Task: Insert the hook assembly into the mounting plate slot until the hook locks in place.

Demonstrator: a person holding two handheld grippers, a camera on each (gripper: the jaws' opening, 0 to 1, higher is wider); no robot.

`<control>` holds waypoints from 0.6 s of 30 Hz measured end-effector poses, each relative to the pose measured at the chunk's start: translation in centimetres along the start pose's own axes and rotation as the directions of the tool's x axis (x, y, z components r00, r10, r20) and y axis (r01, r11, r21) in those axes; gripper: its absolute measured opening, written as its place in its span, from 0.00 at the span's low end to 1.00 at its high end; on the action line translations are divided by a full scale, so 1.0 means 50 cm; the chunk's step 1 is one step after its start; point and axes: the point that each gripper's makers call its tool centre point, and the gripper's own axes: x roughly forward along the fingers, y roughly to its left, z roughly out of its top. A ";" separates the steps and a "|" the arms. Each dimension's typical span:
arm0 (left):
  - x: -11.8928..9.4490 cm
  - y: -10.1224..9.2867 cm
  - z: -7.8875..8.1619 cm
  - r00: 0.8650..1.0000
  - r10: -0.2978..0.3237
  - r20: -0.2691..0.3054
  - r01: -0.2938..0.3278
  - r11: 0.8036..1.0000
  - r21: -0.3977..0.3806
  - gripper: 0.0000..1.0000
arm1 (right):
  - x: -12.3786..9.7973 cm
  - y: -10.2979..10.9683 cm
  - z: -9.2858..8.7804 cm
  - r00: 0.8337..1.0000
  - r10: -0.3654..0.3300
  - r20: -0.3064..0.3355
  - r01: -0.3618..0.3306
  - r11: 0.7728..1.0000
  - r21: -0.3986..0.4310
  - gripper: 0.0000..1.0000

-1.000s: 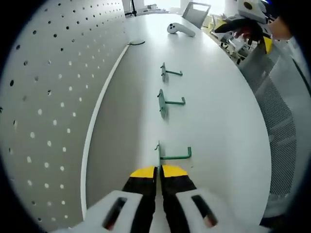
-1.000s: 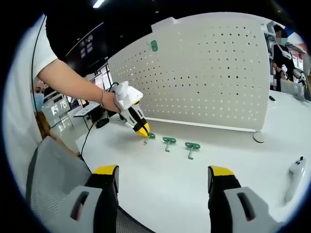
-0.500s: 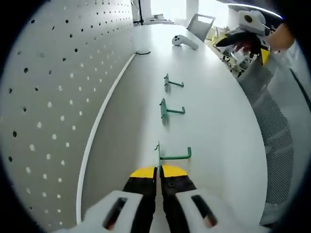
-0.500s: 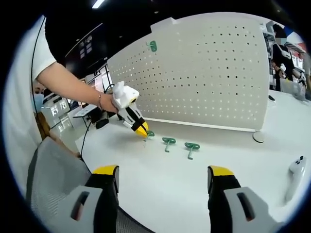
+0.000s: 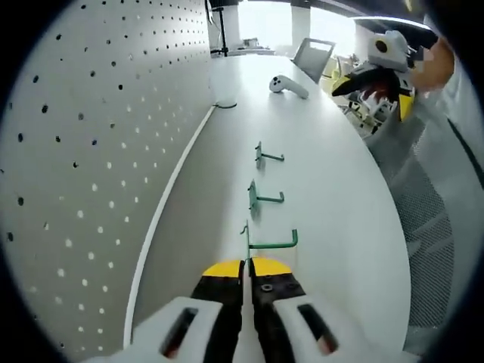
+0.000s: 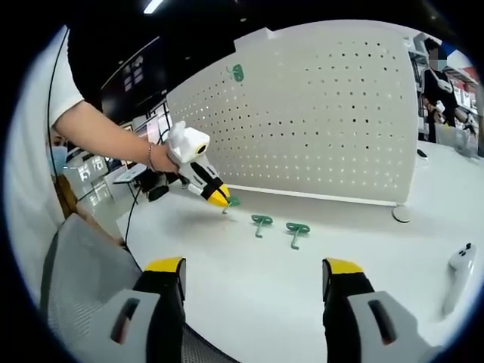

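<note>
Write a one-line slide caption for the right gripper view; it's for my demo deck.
Left gripper lifts a green hook off the white table before the pegboard; two hooks remain lying there.

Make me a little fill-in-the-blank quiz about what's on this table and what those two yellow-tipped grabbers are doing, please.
1. The left gripper is shut on a ____ hook.
2. Besides that one, ____ more hooks lie on the white table.
3. The right gripper has its jaws ____, holding nothing.
4. One hook already hangs near the top of the white ____.

Missing words: green; two; open; pegboard
</note>
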 end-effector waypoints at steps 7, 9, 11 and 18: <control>-0.018 0.007 0.015 0.999 0.025 0.039 -0.024 1.000 -0.014 0.02 | -0.001 -0.002 0.002 1.000 -0.002 0.007 0.002 1.000 0.004 0.72; -0.026 0.008 0.021 0.998 0.032 0.059 -0.031 0.999 -0.020 0.02 | 0.000 -0.002 0.001 1.000 -0.002 0.003 0.002 1.000 0.003 0.71; -0.032 0.009 0.027 0.996 0.039 0.076 -0.037 0.999 -0.028 0.02 | -0.001 -0.003 0.001 1.000 -0.003 0.005 0.003 1.000 0.003 0.71; -0.047 0.004 0.034 0.992 0.062 0.112 -0.056 0.997 -0.050 0.02 | -0.001 -0.003 0.001 1.000 -0.004 0.006 0.004 1.000 0.004 0.71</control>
